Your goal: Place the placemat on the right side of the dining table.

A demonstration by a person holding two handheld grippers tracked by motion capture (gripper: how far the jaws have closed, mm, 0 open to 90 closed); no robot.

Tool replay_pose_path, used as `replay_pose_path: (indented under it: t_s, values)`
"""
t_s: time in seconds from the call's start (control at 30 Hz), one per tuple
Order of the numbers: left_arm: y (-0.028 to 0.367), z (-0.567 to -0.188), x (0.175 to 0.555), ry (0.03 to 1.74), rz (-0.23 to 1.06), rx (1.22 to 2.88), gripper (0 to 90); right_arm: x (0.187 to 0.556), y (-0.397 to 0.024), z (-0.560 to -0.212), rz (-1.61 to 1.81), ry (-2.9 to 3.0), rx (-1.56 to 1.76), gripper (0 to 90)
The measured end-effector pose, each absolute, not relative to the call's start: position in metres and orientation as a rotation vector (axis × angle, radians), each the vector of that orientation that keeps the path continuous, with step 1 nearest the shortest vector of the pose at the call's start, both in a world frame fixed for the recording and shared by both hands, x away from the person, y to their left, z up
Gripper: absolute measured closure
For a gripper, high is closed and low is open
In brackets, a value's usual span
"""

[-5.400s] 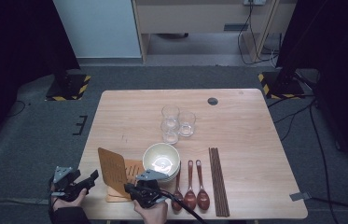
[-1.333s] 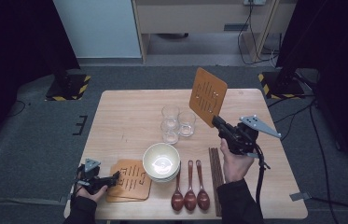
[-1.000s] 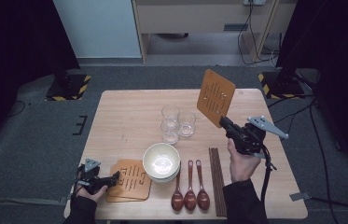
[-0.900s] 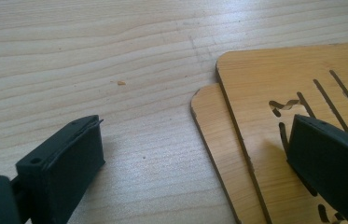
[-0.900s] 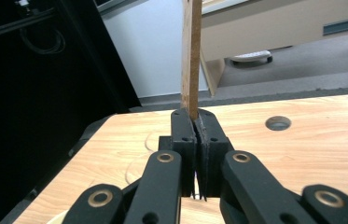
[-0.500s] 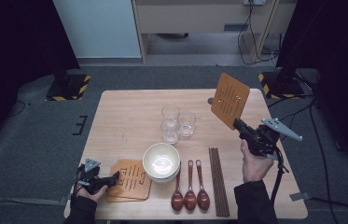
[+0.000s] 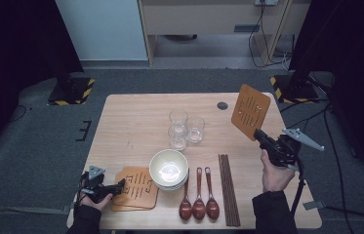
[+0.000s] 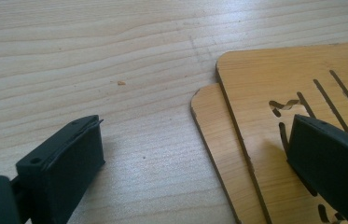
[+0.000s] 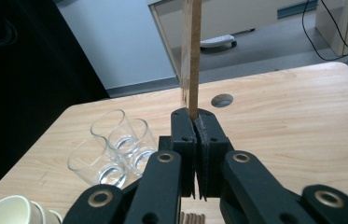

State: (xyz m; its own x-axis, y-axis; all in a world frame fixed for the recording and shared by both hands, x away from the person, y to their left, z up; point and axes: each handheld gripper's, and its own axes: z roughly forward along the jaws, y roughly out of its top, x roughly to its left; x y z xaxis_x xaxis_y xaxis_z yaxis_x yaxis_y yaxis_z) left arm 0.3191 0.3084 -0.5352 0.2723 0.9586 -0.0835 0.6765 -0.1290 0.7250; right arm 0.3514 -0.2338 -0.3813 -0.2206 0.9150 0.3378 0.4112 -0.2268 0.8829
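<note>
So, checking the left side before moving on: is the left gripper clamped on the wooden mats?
No, the left gripper has its jaws wide apart over the stacked mats.

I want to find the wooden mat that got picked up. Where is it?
In the high view the lifted wooden mat is up in the air over the table's far right side, pinched by the right gripper, right of the glasses.

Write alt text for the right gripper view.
The right gripper clamps a thin wooden board by its lower edge, holding it upright, edge-on to the camera. Below lie the wooden table and three clear glasses at left.
</note>
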Motion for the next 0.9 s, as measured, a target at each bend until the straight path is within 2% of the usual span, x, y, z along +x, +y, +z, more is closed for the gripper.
replay_pose_path:
  t_s: [0.9]
  values:
    - [0.308, -0.535, 0.319, 1.474, 0.542, 1.88, 2.6, 0.363, -0.248, -0.446, 1.314, 1.562, 1.764, 87.8]
